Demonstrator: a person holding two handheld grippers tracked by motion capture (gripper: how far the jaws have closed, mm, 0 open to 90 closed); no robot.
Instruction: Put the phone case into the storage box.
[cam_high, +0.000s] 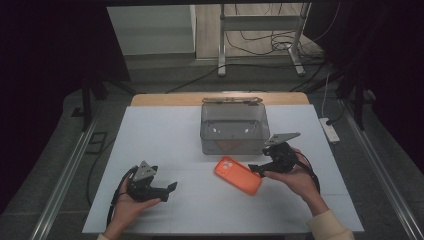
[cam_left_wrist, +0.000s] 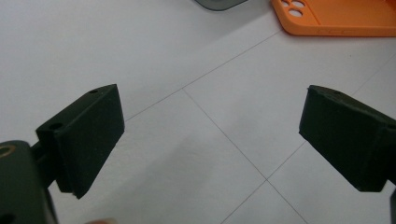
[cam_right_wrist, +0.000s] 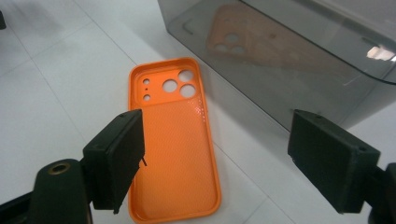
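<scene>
- High view: the orange rubbery phone case (cam_high: 238, 175) lies on the white surface (cam_high: 165, 135), near the smoky clear plastic box (cam_high: 234, 128), just beside the right hand-held gripper (cam_high: 256, 169).
- Left gripper view: the left hand-held gripper (cam_left_wrist: 211, 140) gapes wide, holding nothing.
- Right gripper view: jaws apart over the case.

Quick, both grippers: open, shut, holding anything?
Left gripper: open, empty.
Right gripper: open, holding nothing, just above the orange phone case.
</scene>
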